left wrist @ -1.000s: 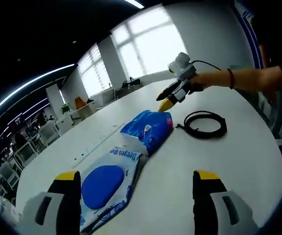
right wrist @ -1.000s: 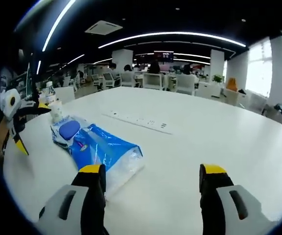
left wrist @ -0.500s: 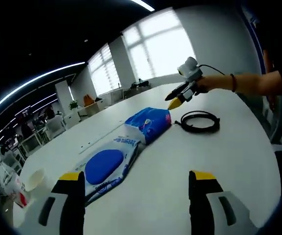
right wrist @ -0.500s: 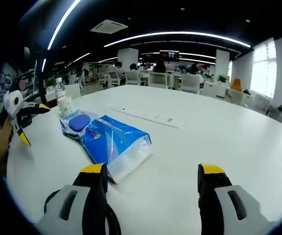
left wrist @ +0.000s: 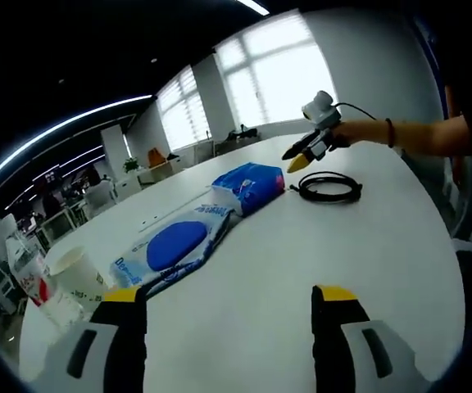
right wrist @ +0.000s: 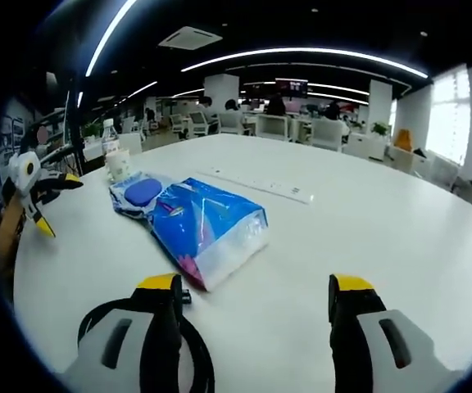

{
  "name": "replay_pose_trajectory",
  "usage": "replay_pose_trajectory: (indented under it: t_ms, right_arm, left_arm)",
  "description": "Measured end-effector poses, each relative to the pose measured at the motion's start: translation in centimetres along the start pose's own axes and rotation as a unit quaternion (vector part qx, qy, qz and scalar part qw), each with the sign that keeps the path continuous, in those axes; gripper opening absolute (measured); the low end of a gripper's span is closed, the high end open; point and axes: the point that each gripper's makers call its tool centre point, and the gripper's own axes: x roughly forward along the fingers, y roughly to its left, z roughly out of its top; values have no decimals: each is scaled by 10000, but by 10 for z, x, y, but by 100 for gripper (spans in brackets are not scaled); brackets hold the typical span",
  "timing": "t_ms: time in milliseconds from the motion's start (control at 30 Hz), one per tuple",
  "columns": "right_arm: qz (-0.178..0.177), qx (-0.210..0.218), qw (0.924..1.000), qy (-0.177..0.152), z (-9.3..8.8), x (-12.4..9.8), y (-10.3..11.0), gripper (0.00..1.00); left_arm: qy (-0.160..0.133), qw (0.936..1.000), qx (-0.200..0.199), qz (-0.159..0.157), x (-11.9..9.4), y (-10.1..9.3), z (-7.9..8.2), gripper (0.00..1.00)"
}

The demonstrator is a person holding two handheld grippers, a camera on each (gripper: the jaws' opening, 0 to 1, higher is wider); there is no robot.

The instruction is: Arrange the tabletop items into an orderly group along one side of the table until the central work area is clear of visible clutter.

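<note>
On the white table [left wrist: 269, 270] lie a wet-wipes pack with a blue oval lid [left wrist: 173, 246] [right wrist: 141, 193], a blue tissue pack [left wrist: 250, 185] [right wrist: 210, 228] beside it, and a coiled black cable [left wrist: 326, 189] [right wrist: 195, 360]. A paper cup [left wrist: 76, 274] [right wrist: 120, 164] and a water bottle [left wrist: 29, 274] [right wrist: 109, 137] stand at the pack's far end. My left gripper [left wrist: 229, 301] is open, apart from the wipes pack. My right gripper [right wrist: 252, 288] is open above the cable, just short of the tissue pack. The right gripper [left wrist: 300, 158] also hangs above the cable in the left gripper view, and the left gripper [right wrist: 38, 192] appears at the left of the right gripper view.
A power strip [right wrist: 260, 187] lies in the table's middle beyond the packs. A person's arm [left wrist: 408, 135] holds the right gripper. Office desks and chairs [right wrist: 285, 127] stand behind the table, with windows [left wrist: 260, 82] on the far wall.
Both cameras pulled back and shifted. The cup and bottle came into the left gripper view; the cable came under the right gripper's jaws. Nothing on the table has moved.
</note>
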Motion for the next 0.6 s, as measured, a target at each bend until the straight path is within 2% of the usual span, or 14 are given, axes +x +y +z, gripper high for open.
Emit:
replay_pose_trajectory:
  t_ms: [400, 600]
  right_arm:
    - [216, -47, 9997, 110, -11, -7, 15, 63]
    - [315, -131, 9990, 278, -23, -12, 23, 60]
  left_arm:
    - [-81, 9999, -81, 102, -17, -3, -1, 78]
    - [8, 9999, -33, 155, -26, -6, -7, 78]
